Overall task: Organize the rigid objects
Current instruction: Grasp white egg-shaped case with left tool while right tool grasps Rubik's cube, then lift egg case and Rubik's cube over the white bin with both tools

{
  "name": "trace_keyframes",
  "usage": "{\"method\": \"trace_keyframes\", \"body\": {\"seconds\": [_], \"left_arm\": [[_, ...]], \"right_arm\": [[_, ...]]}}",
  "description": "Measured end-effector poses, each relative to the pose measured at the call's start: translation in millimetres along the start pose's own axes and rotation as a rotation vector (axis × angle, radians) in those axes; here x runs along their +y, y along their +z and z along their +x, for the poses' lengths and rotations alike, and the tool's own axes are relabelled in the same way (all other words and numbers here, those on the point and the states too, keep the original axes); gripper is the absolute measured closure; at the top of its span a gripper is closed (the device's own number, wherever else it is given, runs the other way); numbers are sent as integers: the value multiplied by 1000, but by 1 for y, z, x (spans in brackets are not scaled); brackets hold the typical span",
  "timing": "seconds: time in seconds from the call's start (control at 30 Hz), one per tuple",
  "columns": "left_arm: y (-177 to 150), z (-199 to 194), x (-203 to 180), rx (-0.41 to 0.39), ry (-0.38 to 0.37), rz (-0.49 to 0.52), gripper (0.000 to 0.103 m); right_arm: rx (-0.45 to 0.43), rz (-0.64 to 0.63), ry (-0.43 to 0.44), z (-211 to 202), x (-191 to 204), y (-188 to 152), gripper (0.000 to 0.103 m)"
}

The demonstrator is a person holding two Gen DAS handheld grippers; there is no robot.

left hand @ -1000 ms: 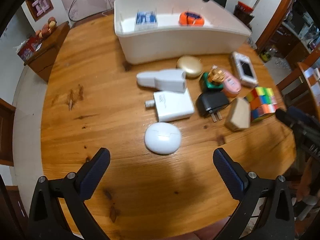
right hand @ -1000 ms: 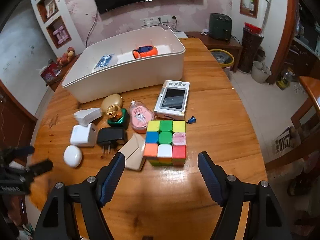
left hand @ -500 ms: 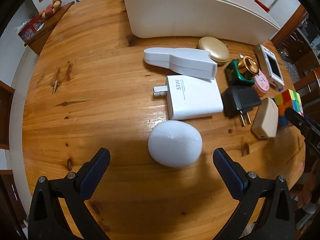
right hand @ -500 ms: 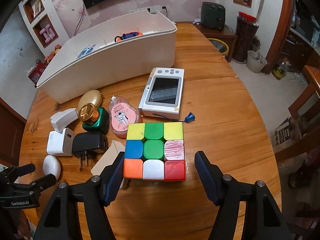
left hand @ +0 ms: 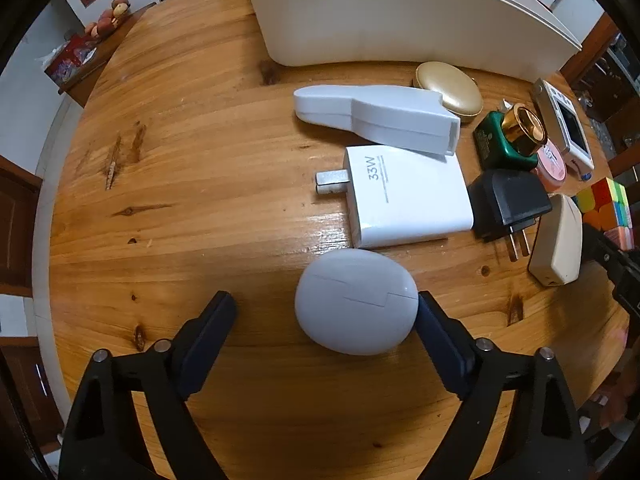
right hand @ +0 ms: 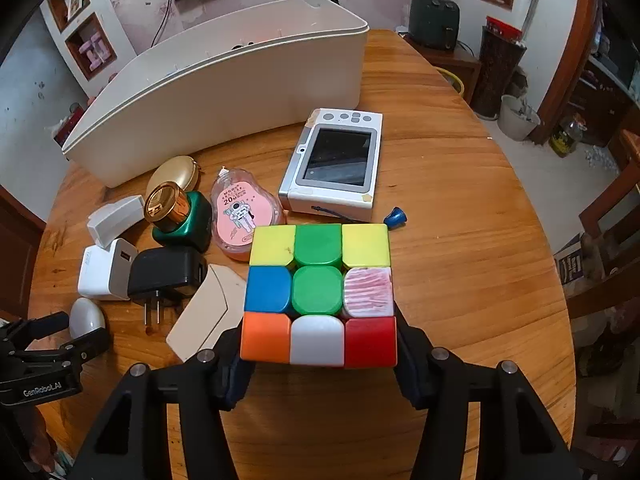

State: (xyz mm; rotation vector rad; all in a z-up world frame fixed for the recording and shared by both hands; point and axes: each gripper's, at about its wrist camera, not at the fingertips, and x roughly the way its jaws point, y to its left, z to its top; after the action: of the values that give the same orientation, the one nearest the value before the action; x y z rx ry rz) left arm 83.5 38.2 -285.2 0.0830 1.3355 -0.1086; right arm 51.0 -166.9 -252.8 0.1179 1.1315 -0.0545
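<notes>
Left gripper [left hand: 326, 310] is down over the white oval earbud case [left hand: 356, 300] on the wooden table [left hand: 180, 184], jaws just closing in; the right finger touches the case, the left one stands clear, so no pinch. Beyond it lie the white 33W charger [left hand: 408, 196] and black plug adapter [left hand: 506, 204]. Right gripper [right hand: 318, 350], jaws just narrowing, squeezes the near row of the colour puzzle cube [right hand: 320, 294]. The white storage bin [right hand: 224, 92] sits behind.
</notes>
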Motion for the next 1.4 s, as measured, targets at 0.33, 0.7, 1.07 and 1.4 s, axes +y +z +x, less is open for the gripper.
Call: {"method": "trace_keyframes", "body": {"seconds": [0.33,0.7,1.07,1.4], "left_arm": [[-3,-4,-20,-29,-1,46,43],[-9,-30,-31,-7,-35,66,43],[23,-114,-23,-152,-131,24,43],[104,-185,-24,-290,-136,44,43]], "right_arm": [[-3,-25,-17,-3,5,-2,46],[-16,-53,9,-24,5,2,47],[-68,-32,120,-81,4,24,47],[-192,-28,227,-140,21,96,47]]}}
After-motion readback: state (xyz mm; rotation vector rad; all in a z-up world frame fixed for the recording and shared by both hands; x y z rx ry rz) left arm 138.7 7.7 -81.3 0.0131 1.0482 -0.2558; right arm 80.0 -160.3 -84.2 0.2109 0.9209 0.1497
